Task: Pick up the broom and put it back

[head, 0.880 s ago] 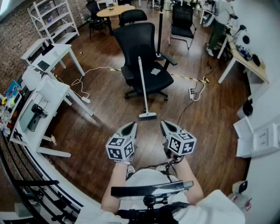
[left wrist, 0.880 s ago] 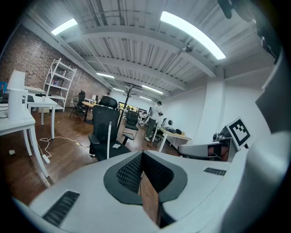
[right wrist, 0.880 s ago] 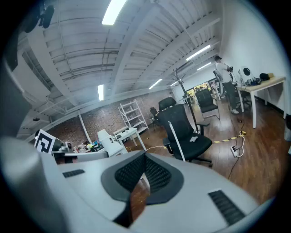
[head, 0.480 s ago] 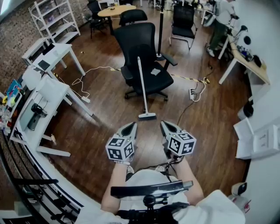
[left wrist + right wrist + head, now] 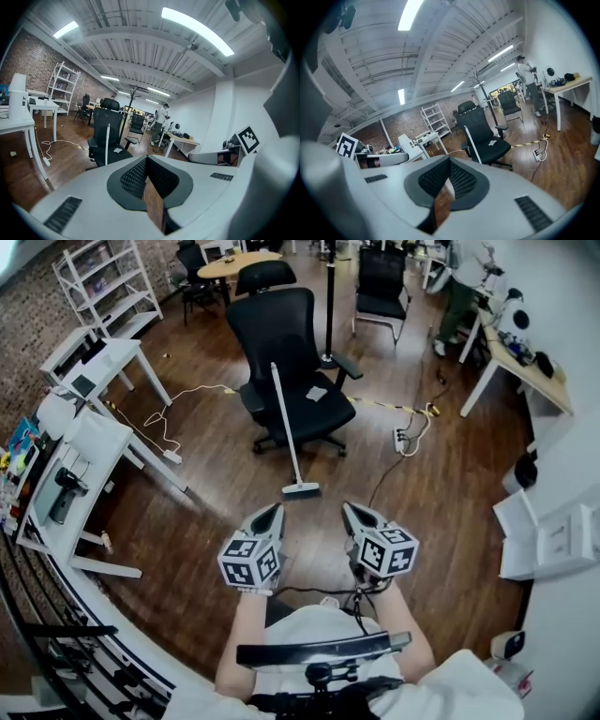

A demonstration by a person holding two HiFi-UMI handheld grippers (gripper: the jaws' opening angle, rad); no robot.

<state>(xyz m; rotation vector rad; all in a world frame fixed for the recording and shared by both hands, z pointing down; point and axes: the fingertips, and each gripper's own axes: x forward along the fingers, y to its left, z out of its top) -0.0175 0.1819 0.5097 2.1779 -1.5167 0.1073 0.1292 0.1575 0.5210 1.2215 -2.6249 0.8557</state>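
The broom (image 5: 287, 427) has a white handle and a grey head on the wooden floor. It leans upright against the seat of a black office chair (image 5: 281, 329), and shows in the left gripper view as the broom (image 5: 107, 143) and in the right gripper view as the broom (image 5: 467, 142). My left gripper (image 5: 272, 511) and right gripper (image 5: 349, 509) are held side by side close to my body, a short way in front of the broom head. Both are shut with nothing in them. Neither touches the broom.
White desks (image 5: 103, 442) with gear line the left side, with a white shelf (image 5: 98, 282) behind them. A power strip and cables (image 5: 405, 437) lie on the floor right of the chair. A person (image 5: 459, 287) stands by a table (image 5: 520, 362) at the back right. A second black chair (image 5: 380, 287) stands at the back.
In the head view the chair and broom have shifted a little left and up. Both grippers stay side by side and shut, the left one slightly further left.
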